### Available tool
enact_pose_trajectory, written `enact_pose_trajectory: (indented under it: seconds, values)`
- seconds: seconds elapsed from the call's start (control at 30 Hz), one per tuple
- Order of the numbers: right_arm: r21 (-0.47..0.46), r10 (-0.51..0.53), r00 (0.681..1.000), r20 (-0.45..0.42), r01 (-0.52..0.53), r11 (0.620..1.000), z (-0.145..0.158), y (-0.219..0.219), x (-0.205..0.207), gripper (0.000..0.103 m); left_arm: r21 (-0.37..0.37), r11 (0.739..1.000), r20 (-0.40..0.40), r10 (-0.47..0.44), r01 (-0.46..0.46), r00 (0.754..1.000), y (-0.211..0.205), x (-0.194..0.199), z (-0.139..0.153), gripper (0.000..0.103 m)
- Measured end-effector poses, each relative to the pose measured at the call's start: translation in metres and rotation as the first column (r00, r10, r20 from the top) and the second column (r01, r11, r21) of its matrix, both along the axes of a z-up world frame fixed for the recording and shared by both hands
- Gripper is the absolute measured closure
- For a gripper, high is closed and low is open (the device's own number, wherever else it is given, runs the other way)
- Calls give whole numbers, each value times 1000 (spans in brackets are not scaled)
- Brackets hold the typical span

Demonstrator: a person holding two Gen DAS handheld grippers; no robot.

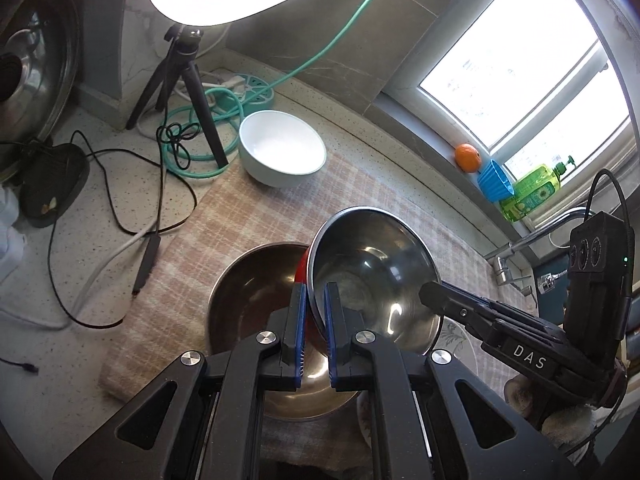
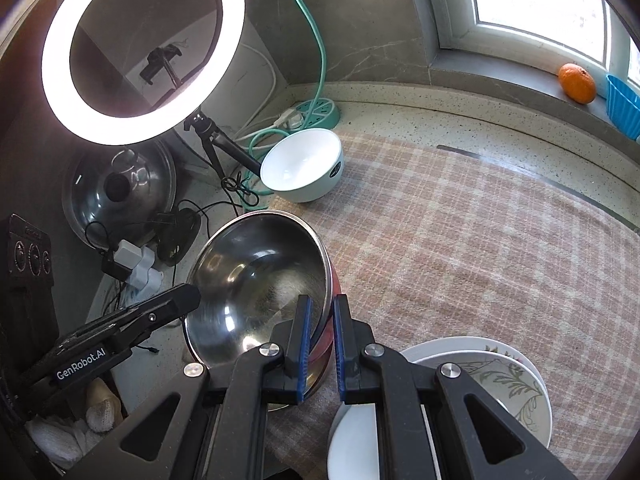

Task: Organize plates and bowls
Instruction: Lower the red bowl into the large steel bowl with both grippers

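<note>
A steel bowl with a red outside [image 1: 372,268] [image 2: 256,276] is held tilted in the air by both grippers. My left gripper [image 1: 315,294] is shut on its rim on one side. My right gripper [image 2: 320,306] is shut on the opposite rim; it also shows in the left wrist view [image 1: 430,292]. Below it a larger steel bowl [image 1: 248,296] sits on the plaid cloth [image 2: 460,232]. A white bowl [image 1: 282,152] [image 2: 302,168] stands at the cloth's far corner. Stacked plates [image 2: 500,380], white and leaf-patterned, lie near my right gripper.
A ring light [image 2: 142,52] on a tripod [image 1: 180,80], a pot lid [image 2: 120,188], cables [image 1: 120,208] and a teal power strip [image 1: 256,88] crowd the left counter. An orange [image 1: 467,157], a blue cup [image 1: 494,180] and a green soap bottle [image 1: 532,190] sit on the windowsill. A tap [image 1: 532,240] is at right.
</note>
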State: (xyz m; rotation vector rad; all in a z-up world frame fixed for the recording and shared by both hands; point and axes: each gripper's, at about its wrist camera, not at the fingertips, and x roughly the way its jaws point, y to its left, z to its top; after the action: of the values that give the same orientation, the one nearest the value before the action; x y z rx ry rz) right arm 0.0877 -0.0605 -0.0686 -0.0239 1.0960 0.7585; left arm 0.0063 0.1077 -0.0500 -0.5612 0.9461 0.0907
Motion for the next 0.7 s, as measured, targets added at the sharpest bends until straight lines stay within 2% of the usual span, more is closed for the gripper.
enact_pose_trajectory:
  seconds: [0.27,0.7]
  values:
    - [-52,47,999,-19,-48,997,-19,21,-7,93,1,1000,-43,16,-16,999,12,-9,-16,96]
    - [-143,112,994,3,-111,984,-37,42,-16,91,8,1000,-103,23,-23,994,21,-13,-36,96]
